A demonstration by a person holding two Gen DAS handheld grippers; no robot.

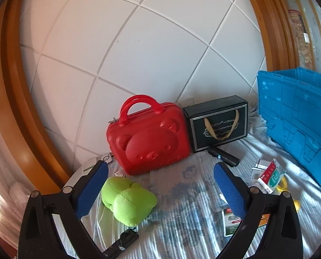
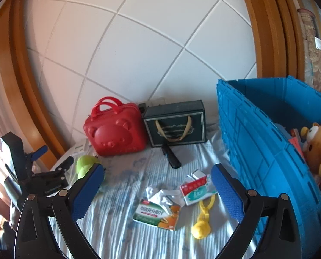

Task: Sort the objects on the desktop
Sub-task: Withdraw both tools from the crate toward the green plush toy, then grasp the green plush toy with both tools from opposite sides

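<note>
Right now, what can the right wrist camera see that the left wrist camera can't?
Only the right wrist view shows the brown teddy bear inside the blue crate, the whole yellow toy, and the left hand-held gripper off to one side. Only the left wrist view shows the small black bundle lying in front of the green plush. Both show the red bear case, the black gift box, the medicine boxes and the striped cloth. Both hand-held grippers are open and empty.
</note>
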